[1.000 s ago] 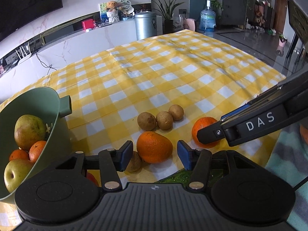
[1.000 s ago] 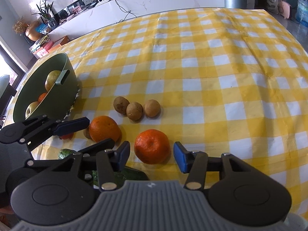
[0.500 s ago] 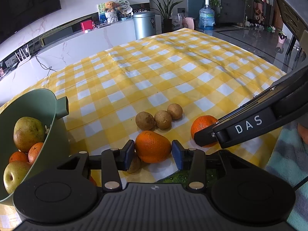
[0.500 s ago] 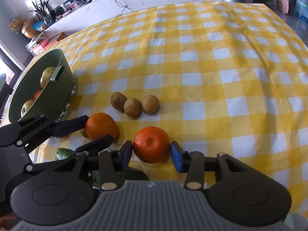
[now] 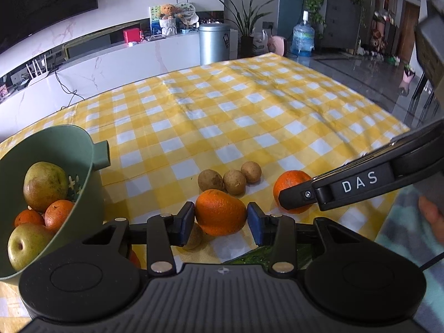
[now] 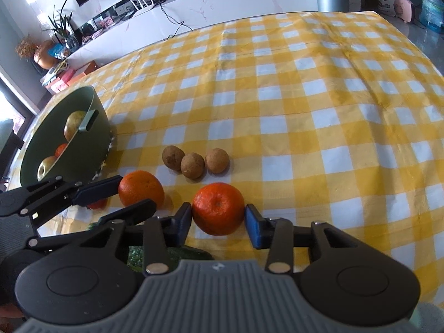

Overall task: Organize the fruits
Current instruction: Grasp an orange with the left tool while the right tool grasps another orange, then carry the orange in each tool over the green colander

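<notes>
Simultaneously clamped on fruit: left gripper [image 5: 219,220] closed on the pear-shaped orange [image 5: 221,212], right gripper [image 6: 218,218] closed on the round tangerine [image 6: 218,208], jaws just drawn in, pads pressing each rind. Both fruits probably resting on the yellow checked tablecloth [image 6: 305,97], contact underneath hidden. Green bowl [image 5: 69,149] stood to the left, already holding pears and small oranges. Three brown round fruits [image 6: 195,161] lay untouched just beyond. Grasp step done, apparently; next called for lifting both clear and carrying leftward over the bowl rim without collision.

Bowl [image 5: 83,149] left of oranges [image 5: 220,212]
</notes>
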Available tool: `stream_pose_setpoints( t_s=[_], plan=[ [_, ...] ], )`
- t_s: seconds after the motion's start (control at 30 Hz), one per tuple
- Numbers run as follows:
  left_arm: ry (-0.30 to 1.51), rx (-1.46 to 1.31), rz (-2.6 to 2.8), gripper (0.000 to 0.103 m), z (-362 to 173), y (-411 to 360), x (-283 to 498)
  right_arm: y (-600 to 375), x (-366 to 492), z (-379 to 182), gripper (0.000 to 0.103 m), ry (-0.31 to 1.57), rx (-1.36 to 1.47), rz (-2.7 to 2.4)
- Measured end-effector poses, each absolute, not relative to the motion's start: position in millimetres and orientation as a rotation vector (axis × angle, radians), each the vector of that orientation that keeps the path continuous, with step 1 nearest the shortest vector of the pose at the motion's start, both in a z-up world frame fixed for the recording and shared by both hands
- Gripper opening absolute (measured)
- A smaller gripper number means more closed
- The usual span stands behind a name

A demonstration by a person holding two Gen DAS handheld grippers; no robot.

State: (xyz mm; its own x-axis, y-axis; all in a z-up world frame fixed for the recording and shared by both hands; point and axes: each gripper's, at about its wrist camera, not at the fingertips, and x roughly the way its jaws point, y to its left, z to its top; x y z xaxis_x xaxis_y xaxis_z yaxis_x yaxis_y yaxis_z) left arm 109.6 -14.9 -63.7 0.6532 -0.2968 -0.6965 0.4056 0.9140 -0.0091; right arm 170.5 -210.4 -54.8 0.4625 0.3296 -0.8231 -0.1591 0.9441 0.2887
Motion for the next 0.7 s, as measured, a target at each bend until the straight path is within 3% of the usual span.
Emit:
stream_pose_setpoints(
  t_s=[0.7],
  plan=[
    [0.601,0.014,-0.383,0.046,8,27,84,-195,148,-8,0.039,0.850,0.219,0.404]
  ],
)
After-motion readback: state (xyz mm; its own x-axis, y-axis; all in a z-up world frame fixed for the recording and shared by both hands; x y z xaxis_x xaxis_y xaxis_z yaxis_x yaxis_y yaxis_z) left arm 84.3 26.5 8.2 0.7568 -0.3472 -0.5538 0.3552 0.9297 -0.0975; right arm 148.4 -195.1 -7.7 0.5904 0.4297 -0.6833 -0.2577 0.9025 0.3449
